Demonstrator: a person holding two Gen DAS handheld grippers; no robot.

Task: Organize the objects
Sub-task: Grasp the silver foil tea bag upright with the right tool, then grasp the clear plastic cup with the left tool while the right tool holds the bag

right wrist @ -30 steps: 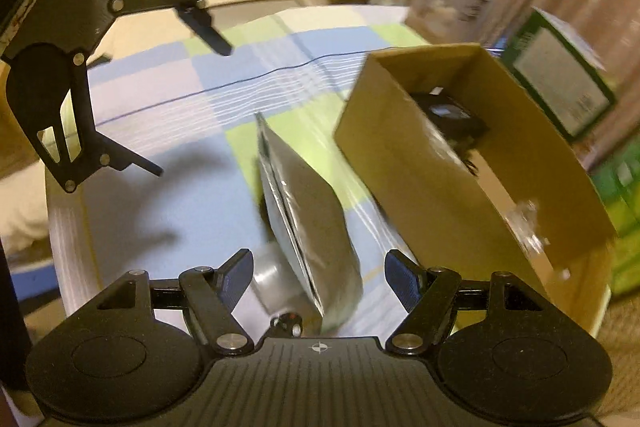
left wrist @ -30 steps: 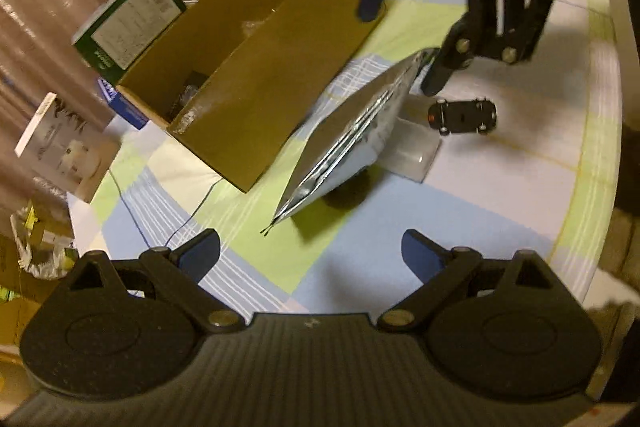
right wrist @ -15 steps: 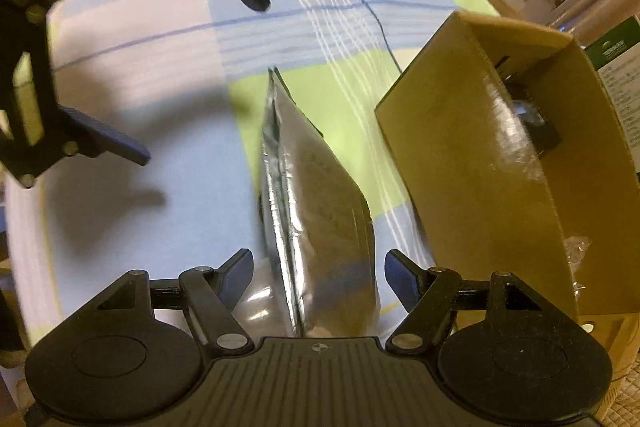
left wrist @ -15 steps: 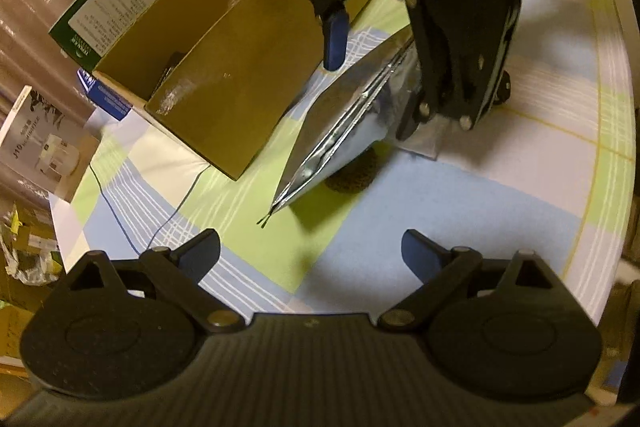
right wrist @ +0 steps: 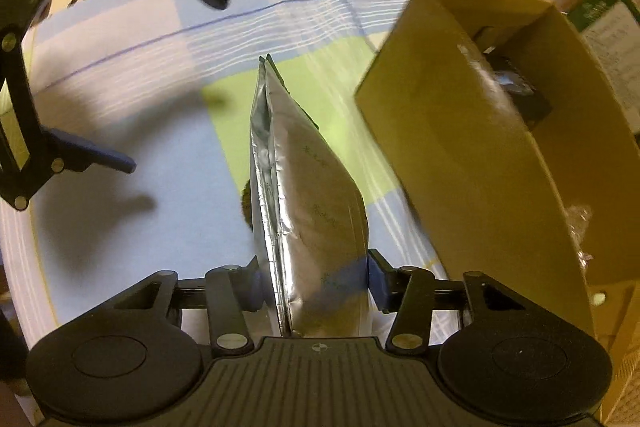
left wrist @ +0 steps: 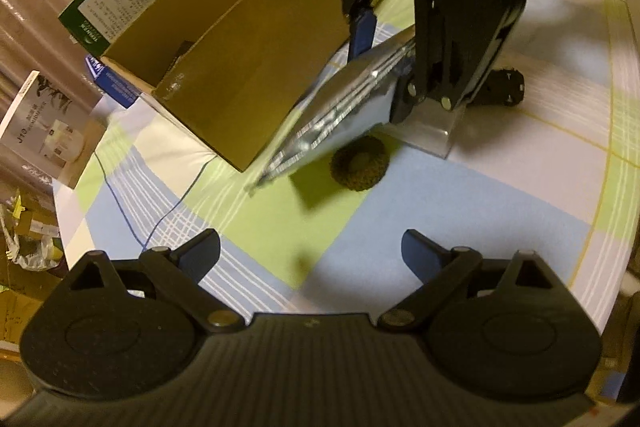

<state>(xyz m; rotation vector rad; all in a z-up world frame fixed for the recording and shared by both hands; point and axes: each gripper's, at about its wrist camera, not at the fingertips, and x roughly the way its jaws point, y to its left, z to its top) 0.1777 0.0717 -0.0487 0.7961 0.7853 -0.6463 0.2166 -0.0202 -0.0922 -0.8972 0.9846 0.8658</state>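
So the right gripper [right wrist: 316, 291] has just closed its jaws on the silver pouch [right wrist: 308, 195] mid-frame beside the cardboard box [right wrist: 500, 163], left gripper [left wrist: 310, 251] hanging open, so it probably goes boxward next.

Silver pouch [right wrist: 316, 227]; brown box [left wrist: 256, 67]; blue/green/wht check cloth [left wrist: 500, 211]

One shiny silver foil pouch [right wrist: 316, 211], one open brown cardboard box [left wrist: 240, 67] at ten o'clock. One dark round knitted scrubber [left wrist: 360, 165], one small black toy car [left wrist: 502, 89], one clear plastic block [left wrist: 434, 133].
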